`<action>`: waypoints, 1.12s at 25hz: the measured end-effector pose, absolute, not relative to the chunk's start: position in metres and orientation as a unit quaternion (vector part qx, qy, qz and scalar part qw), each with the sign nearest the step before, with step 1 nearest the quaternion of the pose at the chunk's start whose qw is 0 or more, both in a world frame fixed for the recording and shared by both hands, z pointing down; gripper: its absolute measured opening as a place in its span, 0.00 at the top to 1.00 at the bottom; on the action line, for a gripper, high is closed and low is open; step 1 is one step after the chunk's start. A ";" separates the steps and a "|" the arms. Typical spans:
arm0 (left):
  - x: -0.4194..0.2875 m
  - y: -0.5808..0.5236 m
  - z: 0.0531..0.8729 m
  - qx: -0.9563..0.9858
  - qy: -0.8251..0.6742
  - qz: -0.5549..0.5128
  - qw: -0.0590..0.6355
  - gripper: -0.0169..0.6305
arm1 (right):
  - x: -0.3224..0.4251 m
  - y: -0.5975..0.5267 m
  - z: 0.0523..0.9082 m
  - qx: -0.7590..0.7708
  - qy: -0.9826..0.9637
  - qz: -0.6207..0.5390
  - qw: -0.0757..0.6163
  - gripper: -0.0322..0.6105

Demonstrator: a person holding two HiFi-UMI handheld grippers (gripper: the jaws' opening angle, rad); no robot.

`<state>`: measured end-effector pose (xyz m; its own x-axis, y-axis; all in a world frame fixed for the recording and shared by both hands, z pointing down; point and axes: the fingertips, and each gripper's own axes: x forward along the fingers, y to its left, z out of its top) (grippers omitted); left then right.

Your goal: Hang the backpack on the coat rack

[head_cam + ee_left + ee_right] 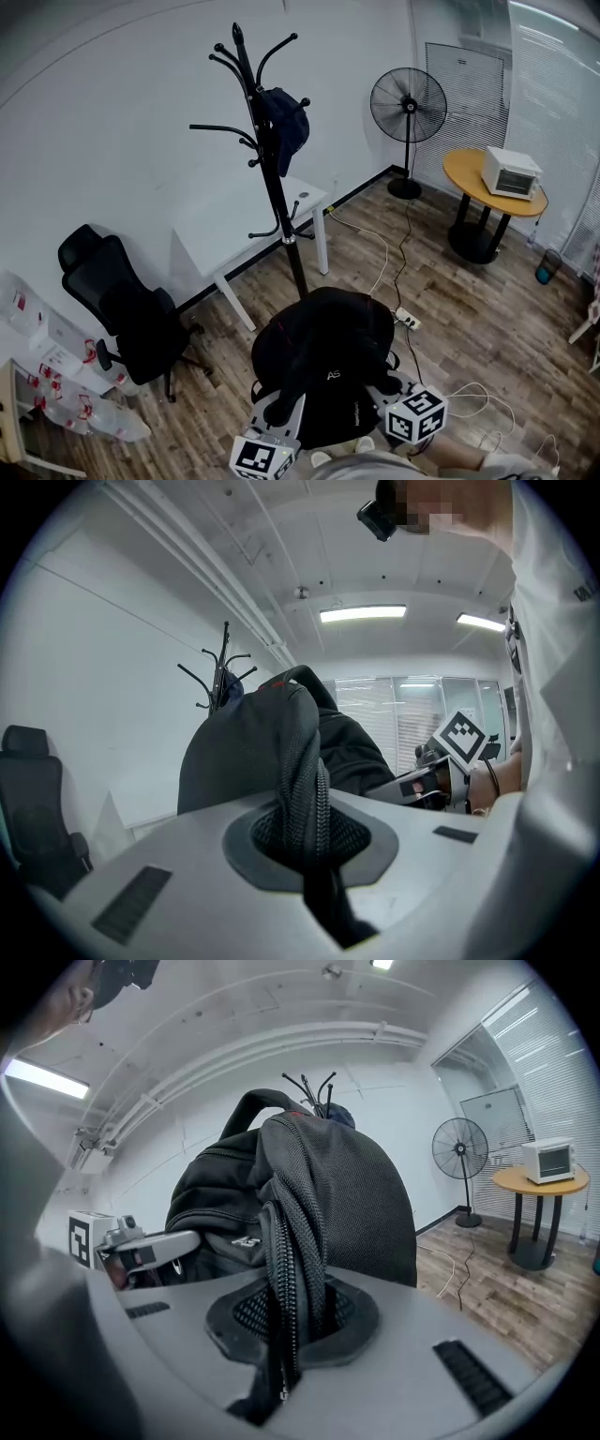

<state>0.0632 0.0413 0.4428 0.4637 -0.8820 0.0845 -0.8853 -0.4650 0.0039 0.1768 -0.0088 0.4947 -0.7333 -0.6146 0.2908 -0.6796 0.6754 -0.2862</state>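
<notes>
Where the backpack is: the black fabric backpack (323, 361) is held up on the person's side of the tall black metal coat rack (272, 169). It is low before the pole and sits on none of the hooks.
Left gripper (279, 405): its two fingers are pressed together on a black mesh strap (302, 761) of the backpack. In the left gripper view the strap goes down between the pads.
Right gripper (386, 382): its fingers pinch another black mesh strap with a zipper edge (286, 1241). In the right gripper view this strap also passes between the pads.
Both grippers: they are close under the backpack, one at each side, on the side far from the coat rack.
Dark blue cap (286, 127): it hangs on an upper hook of the coat rack.
White rectangular table (225, 239): it stands just behind the coat rack, against the wall.
Black office chair (131, 314): it is to the left of the coat rack, near the wall.
Black standing fan (408, 105): it is well apart from the coat rack, to its right, by the far wall.
Round wooden table (469, 176): it is right of the fan, still farther from the coat rack, and a white toaster oven (511, 172) stands on it.
White power strip (408, 321): it lies on the wooden floor, to the right of the coat rack's foot, with cables running from it.
</notes>
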 end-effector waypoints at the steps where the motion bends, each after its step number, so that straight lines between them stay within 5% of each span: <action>1: 0.064 0.040 0.441 0.854 -0.518 0.035 0.022 0.93 | 0.177 -0.011 0.493 0.353 -0.913 0.188 0.085 0.90; 28: 0.015 -0.060 0.412 0.833 -0.553 0.001 -0.023 0.93 | 0.132 -0.115 0.451 0.337 -0.930 0.121 0.078 0.90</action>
<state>0.0154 -0.0595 0.4122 0.3874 -0.9216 -0.0245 -0.9215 -0.3863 -0.0400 0.1323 -0.1150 0.4508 -0.7608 -0.6078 0.2275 -0.6457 0.7438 -0.1725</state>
